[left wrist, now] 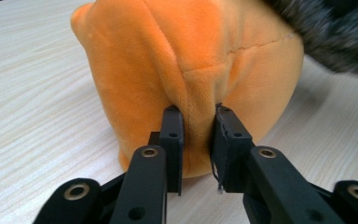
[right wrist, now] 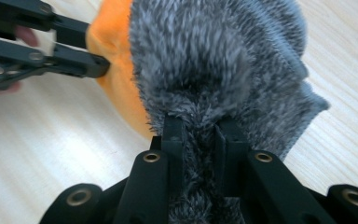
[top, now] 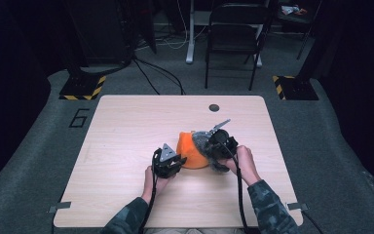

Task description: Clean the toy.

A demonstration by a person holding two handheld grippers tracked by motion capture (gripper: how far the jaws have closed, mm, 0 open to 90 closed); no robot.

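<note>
Left gripper [left wrist: 196, 123]: jaws narrow, pinching a fold of the orange plush toy [top: 191, 151] at mid-table. Right gripper [right wrist: 200, 128]: clamped tight on its grey furry fabric part [right wrist: 219, 60]. Advice: hold left firm, pull right slowly, watch for slipping.

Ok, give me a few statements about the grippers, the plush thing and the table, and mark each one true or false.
1. The left gripper pinches a fold of the orange plush. True.
2. The right gripper is clamped on the grey furry part. True.
3. The orange plush lies on the floor. False: it sits on the wooden table.
4. The grey furry part lies apart from the orange plush. False: the two touch.
5. A black folding chair stands beyond the table. True.
6. The right gripper hangs open above the table. False: it is shut on the fur.
</note>
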